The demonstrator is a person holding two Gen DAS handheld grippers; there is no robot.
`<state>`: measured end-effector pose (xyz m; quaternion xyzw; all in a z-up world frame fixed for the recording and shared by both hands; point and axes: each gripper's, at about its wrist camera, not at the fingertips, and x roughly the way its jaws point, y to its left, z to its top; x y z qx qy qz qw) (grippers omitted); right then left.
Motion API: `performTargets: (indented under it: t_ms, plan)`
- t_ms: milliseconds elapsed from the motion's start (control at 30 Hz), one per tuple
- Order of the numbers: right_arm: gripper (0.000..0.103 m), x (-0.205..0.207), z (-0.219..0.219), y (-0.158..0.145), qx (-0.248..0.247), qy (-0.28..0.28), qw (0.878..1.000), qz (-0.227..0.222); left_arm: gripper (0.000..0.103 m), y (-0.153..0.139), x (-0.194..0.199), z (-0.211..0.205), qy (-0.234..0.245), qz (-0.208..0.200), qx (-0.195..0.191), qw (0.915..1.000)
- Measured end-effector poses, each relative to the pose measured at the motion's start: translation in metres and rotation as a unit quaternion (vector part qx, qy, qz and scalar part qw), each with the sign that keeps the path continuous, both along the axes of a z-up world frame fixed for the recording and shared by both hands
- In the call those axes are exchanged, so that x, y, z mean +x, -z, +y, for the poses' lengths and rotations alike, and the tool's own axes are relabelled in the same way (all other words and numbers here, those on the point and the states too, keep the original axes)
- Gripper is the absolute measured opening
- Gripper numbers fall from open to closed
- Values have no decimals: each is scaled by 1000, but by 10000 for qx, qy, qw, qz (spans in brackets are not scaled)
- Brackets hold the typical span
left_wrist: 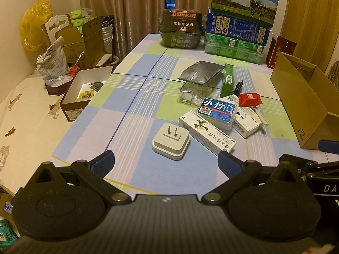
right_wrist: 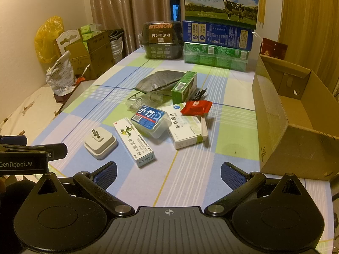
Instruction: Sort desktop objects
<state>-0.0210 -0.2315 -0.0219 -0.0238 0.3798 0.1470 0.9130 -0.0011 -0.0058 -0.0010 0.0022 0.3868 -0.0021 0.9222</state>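
A heap of small items lies mid-table: a white plug adapter (left_wrist: pixel 170 141) (right_wrist: pixel 100 142) with prongs up, a long white ointment box (left_wrist: pixel 206 135) (right_wrist: pixel 134 141), a blue-lidded floss box (left_wrist: pixel 217 112) (right_wrist: pixel 150 121), a white medicine box (right_wrist: pixel 184 130), a red packet (left_wrist: pixel 250 100) (right_wrist: pixel 196 107), a green box (left_wrist: pixel 227 80) (right_wrist: pixel 184 87) and a silver pouch (left_wrist: pixel 201 72) (right_wrist: pixel 159 80). My left gripper (left_wrist: pixel 166 163) stands open just short of the adapter, nothing between its fingers. My right gripper (right_wrist: pixel 168 174) is open over bare cloth, below the ointment box.
An open cardboard box (right_wrist: pixel 296 114) (left_wrist: pixel 305 99) stands at the table's right edge. A white-lined box (left_wrist: pixel 84 91) sits at the left edge. Milk cartons (right_wrist: pixel 220 2) and a dark container (right_wrist: pixel 162 40) line the far end. Clutter fills the left side.
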Motion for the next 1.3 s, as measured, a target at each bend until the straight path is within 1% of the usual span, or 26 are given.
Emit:
performTargets:
  t_ms: [633,733,800,867,900,933,1000,1033,1100,1200,1300]
  plan:
    - [101,0,0,2,27,-9,10000,36,102,-2,-1,-3,6,4,-51,10000]
    - [101,2,-1,2,95,-120,9998,135,102,-3,-1,-3,4,32,-189,9998]
    - [101,5,-3,1,307,-292,9989,193,102,-5,0,-1,24,74,-370,9993]
    - [101,7,-6,-4,472,-389,9981,107,102,-5,1,4,82,123,-620,9980]
    - [101,7,-5,-8,438,-499,9978,-28,102,-6,2,6,119,126,-755,9970]
    - [101,7,-3,-11,340,-602,9975,-153,102,-8,3,10,178,96,-751,9970]
    - [101,11,1,-14,115,-702,9971,-288,102,-10,5,11,274,7,-453,9986]
    - [101,15,2,-15,94,-764,9966,-277,102,-10,7,15,332,-47,-319,9989]
    - [101,24,1,-16,155,-954,9949,-278,102,-11,13,21,492,-72,-261,9984]
    - [101,44,6,-13,-70,-1065,9942,-159,102,-9,29,31,778,-66,-213,9967]
    - [101,62,14,-3,-185,-1520,9882,33,102,-1,48,39,1023,-2,-116,9947]
